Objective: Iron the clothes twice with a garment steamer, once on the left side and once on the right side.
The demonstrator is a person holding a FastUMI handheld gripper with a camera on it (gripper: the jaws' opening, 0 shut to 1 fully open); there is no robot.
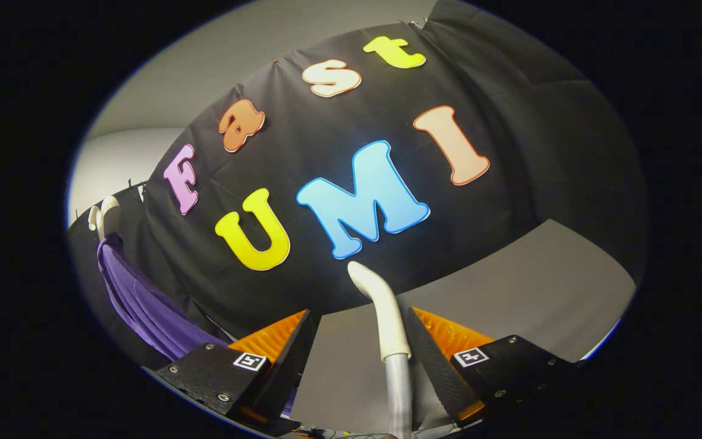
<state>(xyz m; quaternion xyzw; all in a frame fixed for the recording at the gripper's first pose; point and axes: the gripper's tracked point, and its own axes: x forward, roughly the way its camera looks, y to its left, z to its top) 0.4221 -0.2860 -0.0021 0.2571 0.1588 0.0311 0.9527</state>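
We see the gripper [360,360] w/ its two fingers set fairly wide apart. The steamer wand [387,317] rises in the gap between them, close beside the right finger [442,347]. Contact there can't be confirmed: the wand's lower part overlaps that finger's inner face, but we can't tell touch from near-miss. The left finger [278,347] stands clearly apart from the wand, so the gripper isn't clamped on it.

The wand has a white curved nozzle, tip bent toward the left and set against the black booth wall [509,122]. Below a white collar it joins a grey ribbed hose [398,396], which runs down and is cut off at the bottom; what holds or feeds it is hidden.

The purple garment [138,299] hangs well to the left, beyond the left finger, on a white hanger [104,216]. We see only a folded, draped strip of it; its lower end is hidden behind the left finger's housing, and its full shape can't be made out. The wand is well apart from the garment.

A grey surface [540,286] lies to the right, beyond the right finger. A pale wall [217,55] shows above the cloth.
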